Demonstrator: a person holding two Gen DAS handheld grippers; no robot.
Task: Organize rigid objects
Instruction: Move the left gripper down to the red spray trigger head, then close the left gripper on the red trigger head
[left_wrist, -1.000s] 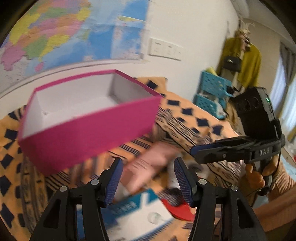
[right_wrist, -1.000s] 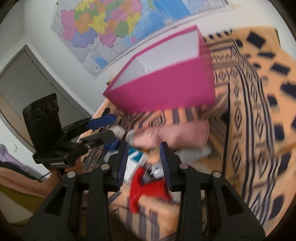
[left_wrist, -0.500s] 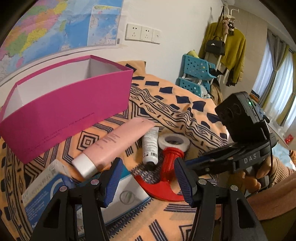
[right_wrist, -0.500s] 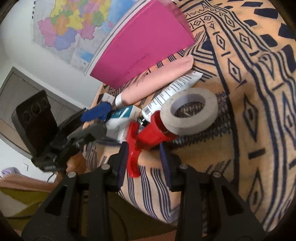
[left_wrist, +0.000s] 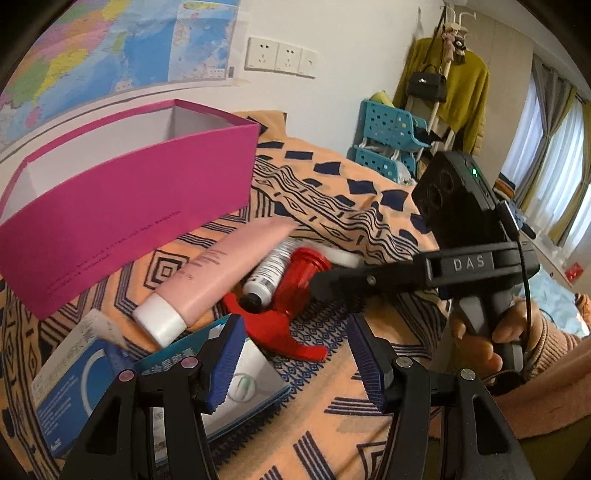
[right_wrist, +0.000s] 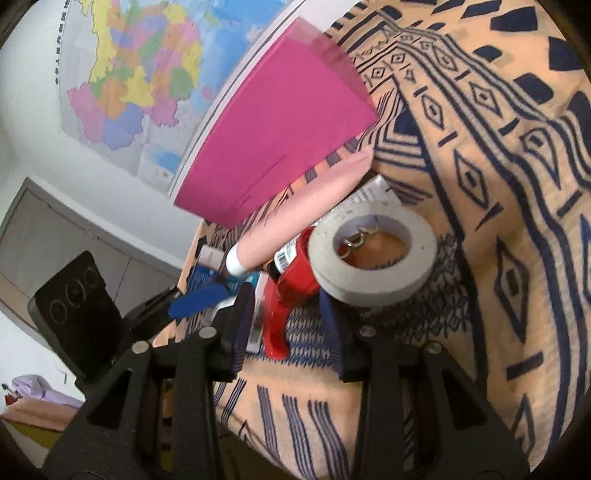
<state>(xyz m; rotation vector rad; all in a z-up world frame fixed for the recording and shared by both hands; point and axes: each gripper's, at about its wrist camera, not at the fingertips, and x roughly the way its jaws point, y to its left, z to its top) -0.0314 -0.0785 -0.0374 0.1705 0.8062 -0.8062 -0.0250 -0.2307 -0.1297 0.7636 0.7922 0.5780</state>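
On the orange patterned cloth (left_wrist: 369, 417), a magenta box (left_wrist: 122, 218) is standing open, white inside, nothing showing in it from the left wrist view. Just in front of it a cluster of items is lying together: a pink tube (left_wrist: 218, 273) with a white cap, resting slantwise with its cap end over a blue-and-white carton (left_wrist: 70, 391); a white tube with black cap (left_wrist: 266, 275) lying beside the pink one and touching it; a red tape dispenser (left_wrist: 291, 299) under and beside the white tube, its curved red base pointing toward the near edge. A roll of pale tape (right_wrist: 373, 254) is sitting on the dispenser's hub, seen clearly from the right wrist view. A second teal-and-white carton (left_wrist: 251, 384) is lying partly under the left tool.

Left gripper (left_wrist: 291, 365) is hovering over the near end of the cluster, jaws spread, nothing between the pads; the dispenser's red base is lying just beyond the gap.

Right gripper (right_wrist: 288, 325) is angling in from the side, jaws standing apart on either side of the dispenser's red base, pads not visibly pressing on it. A hand (left_wrist: 487, 332) is gripping its handle, sleeve showing at the right edge.

Wall map (left_wrist: 110, 48) and sockets (left_wrist: 280, 55) are showing behind the box
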